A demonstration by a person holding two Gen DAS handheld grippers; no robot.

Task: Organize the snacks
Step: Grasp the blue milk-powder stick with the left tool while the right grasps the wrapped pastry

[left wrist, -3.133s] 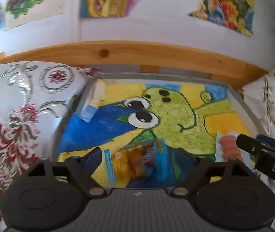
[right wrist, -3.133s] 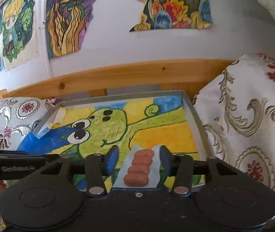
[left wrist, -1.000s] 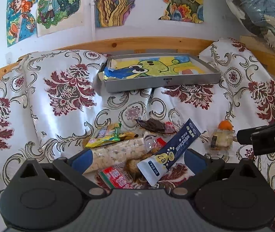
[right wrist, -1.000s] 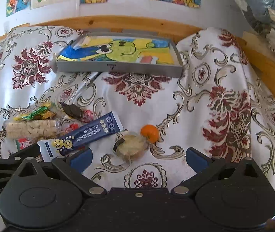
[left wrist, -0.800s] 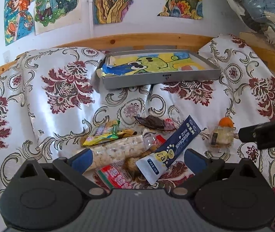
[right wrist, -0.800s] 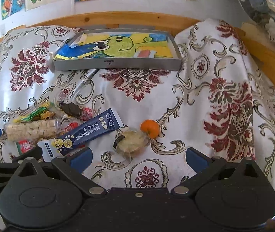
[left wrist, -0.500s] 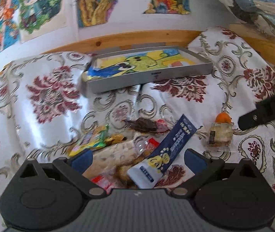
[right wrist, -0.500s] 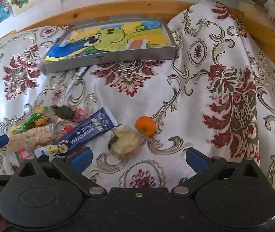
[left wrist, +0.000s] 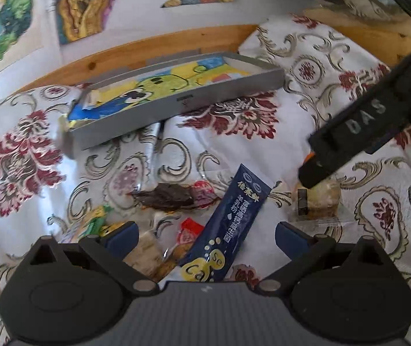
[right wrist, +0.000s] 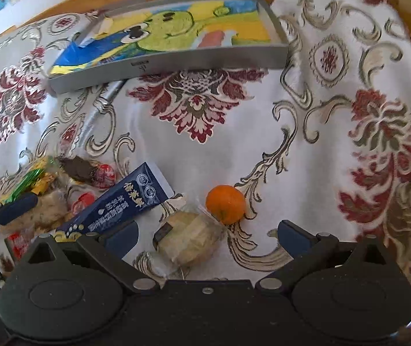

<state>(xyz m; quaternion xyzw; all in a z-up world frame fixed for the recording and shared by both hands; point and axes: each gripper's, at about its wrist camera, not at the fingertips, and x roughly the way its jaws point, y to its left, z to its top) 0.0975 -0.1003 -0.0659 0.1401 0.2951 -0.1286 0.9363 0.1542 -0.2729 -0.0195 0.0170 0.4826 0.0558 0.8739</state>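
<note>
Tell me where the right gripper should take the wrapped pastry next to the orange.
Probably grip the wrapped pastry across its puffy middle, coming from above. It lies flat on the cloth between the open right gripper fingers; the orange crowds its far corner.

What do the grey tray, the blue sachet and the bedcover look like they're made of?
Tray: probably matte plastic or painted metal; smooth, even grey walls.
Blue sachet: glossy printed film or foil, flat with sealed ends.
Bedcover: satin-like woven fabric; it shines and creases softly.

At twelve o'clock from me sits the shallow grey tray (right wrist: 211, 57); nearer, the long dark-blue sachet (right wrist: 124, 207) lies flat at nine o'clock of the clear-wrapped pale cake (right wrist: 189, 238), with the small round orange (right wrist: 225, 204) touching its wrapper.
</note>
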